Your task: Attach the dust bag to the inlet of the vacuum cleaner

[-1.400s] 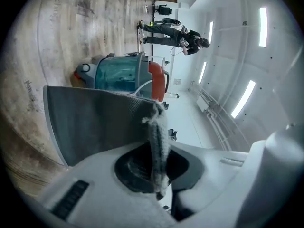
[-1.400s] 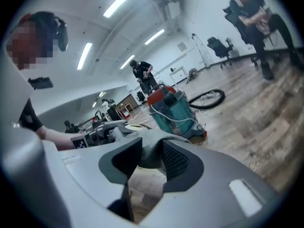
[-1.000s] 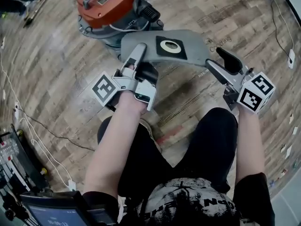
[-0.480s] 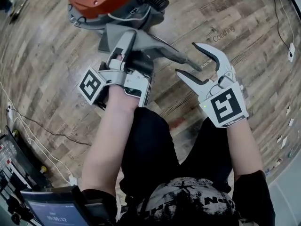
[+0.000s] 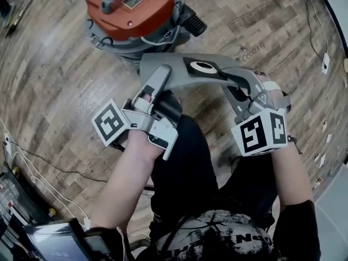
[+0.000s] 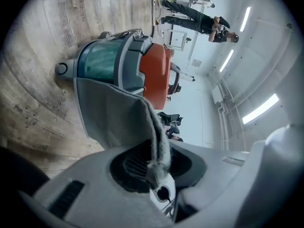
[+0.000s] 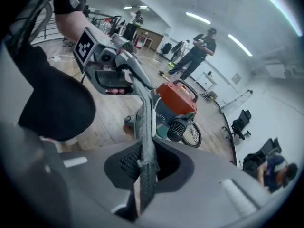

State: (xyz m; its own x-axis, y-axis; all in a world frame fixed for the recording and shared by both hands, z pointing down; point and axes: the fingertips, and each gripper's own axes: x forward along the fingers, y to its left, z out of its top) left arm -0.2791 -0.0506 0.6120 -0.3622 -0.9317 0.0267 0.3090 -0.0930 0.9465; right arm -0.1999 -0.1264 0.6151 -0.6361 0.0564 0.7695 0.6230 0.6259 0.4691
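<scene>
In front of the vacuum cleaner, the dust bag lies sideways; the left gripper, just loosened slightly, and the right gripper, just closed, pinch its ends.

R gripper jaws, just now closing, pinch the bag edge-on; the fabric runs straight ahead btwn them. Beyond the tips sits the vacuum, orange lid up. Ahead-left, L gripper holds the bag's far end.
</scene>
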